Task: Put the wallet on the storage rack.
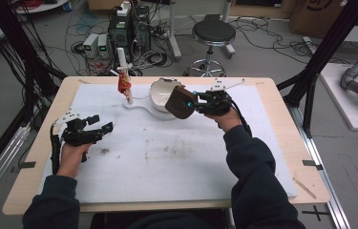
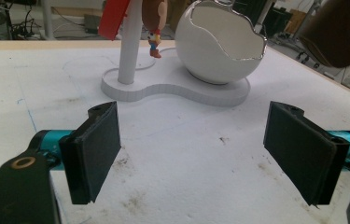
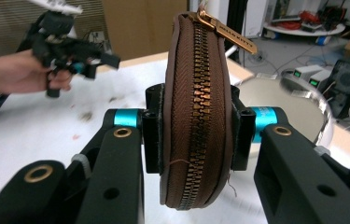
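My right gripper (image 1: 193,102) is shut on a round brown zip pouch (image 1: 180,102), held in the air just right of a white cracked-egg bowl (image 1: 160,93). In the right gripper view the pouch (image 3: 196,116) stands on edge between the pads, zipper facing the camera, brass pull at the top. The bowl (image 2: 210,56) shares a white base (image 2: 200,95) with a white post (image 2: 129,51), and a small red-and-brown toy (image 2: 154,28) hangs from that post. My left gripper (image 1: 102,125) hovers low over the mat at the left. Its jaws (image 2: 196,154) are open with nothing between them.
A white foam mat (image 1: 167,157) with smudges covers most of the wooden table (image 1: 286,143). Beyond the far edge stand a black stool (image 1: 213,33), computer boxes (image 1: 129,28) and loose cables on the floor. Black frame posts (image 1: 329,47) rise at both sides.
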